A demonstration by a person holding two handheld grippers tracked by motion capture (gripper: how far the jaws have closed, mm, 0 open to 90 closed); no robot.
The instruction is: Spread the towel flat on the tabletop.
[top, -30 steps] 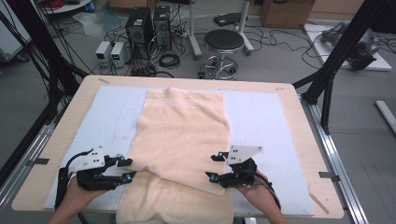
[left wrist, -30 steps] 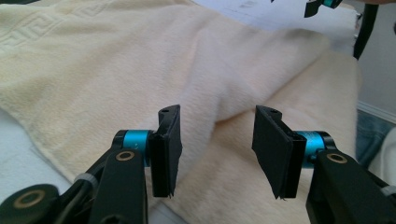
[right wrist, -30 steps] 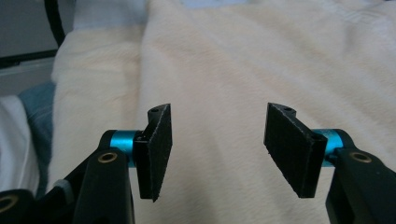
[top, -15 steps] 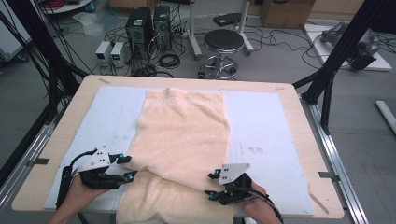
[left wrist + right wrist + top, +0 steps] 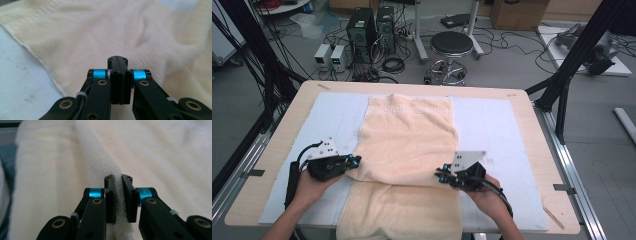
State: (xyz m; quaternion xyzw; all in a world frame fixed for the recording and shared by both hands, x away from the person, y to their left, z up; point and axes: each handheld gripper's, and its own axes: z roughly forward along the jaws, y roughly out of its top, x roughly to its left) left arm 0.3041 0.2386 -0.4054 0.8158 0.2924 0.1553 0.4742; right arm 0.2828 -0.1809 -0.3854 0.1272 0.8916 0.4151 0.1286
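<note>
Your right gripper [image 5: 117, 182] just closed, clamped on a towel [image 5: 407, 145] fold between its pads. Your left gripper [image 5: 117, 61] just closed, jaws together, towel beyond its tips.

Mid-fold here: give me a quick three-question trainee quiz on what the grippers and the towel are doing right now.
1. True or false: the right gripper has a fold of the towel pinched between its pads.
2. In the left gripper view, the left gripper has its jaws: A) wide open, B) closed together, C) around a bottle.
3. What light blue thing lies under the towel on the table?

Key: 1 true. 2 B; no cloth shows between the pads there. 3 the mat.
</note>
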